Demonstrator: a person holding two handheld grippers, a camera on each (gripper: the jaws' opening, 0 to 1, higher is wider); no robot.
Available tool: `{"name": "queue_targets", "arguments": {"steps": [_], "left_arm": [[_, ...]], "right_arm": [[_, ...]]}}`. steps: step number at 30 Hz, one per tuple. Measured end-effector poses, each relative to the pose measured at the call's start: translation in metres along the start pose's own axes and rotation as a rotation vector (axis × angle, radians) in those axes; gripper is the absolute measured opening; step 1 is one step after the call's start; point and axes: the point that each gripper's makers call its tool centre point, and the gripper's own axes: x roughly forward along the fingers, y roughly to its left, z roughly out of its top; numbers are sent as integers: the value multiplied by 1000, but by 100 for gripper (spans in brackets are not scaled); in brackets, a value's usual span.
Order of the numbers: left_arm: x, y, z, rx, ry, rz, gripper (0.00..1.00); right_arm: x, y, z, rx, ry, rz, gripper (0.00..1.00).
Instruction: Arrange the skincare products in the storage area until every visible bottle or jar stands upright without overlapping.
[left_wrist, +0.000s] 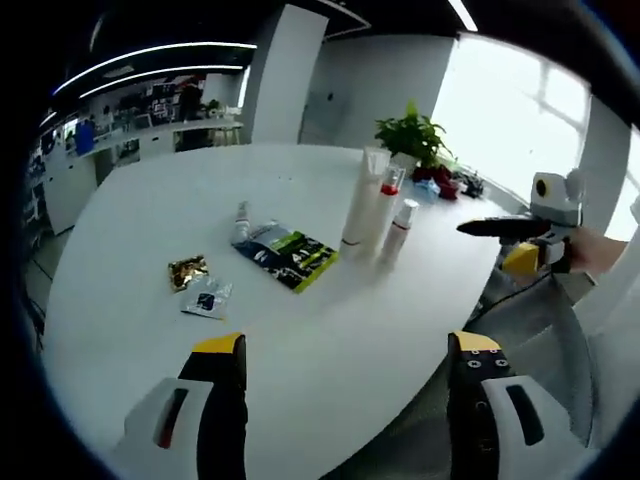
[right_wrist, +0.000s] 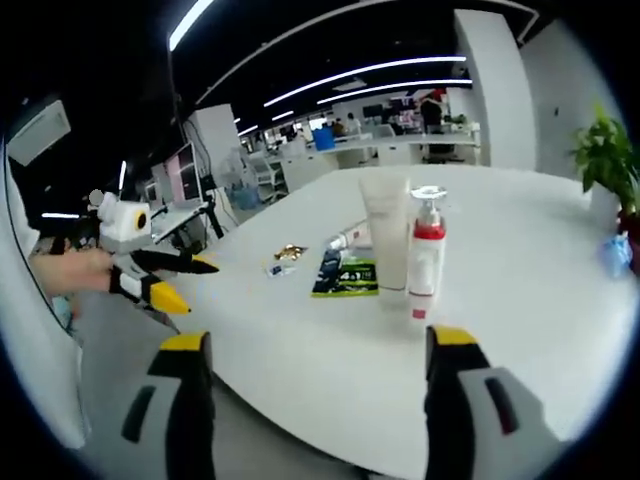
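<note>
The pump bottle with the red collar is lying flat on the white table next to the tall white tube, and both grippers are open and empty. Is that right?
Not quite. In the right gripper view the pump bottle with the red collar stands upright on the white table, beside the tall white tube. The rest holds: the left gripper and right gripper are open and empty.

- Table (left_wrist: 330, 360): smooth white, faintly glossy.
- Tall tube (right_wrist: 385, 235): matt white plastic.
- Pump bottle (right_wrist: 424, 258): glossy plastic.
- Gold sachet (left_wrist: 187, 271): crinkled, probably foil.
</note>
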Motion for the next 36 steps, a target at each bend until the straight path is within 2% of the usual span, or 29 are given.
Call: {"name": "queue_targets", "arguments": {"steps": [6,10,11,12,13,15,28,36], "left_arm": [[-13,6,-8,-22,-10,39,80],[-20,11,-9,-25,-21,67,79],[-22,12,-8,-25,-36,77,79],[-25,13,-7,-30,-44,83,79],[-26,13,-5,-34,-48,86,79],[-27,13,-1,-31,-68,92,79],[-21,15,-6,-21,-26,98,79],[-9,21,8,-13,-26,104,76]], "right_arm": [[-4,1,3,26,-29,-39,89],[-1,5,-3,50,-40,-51,88],[0,6,-5,46,-38,-53,88],[0,5,-8,-21,-9,-59,88],[0,3,-7,-51,-8,-71,88],[2,3,-7,-29,-12,-67,89],[4,3,-9,-65,2,-80,87],[5,-1,-12,-73,15,-98,86]]}}
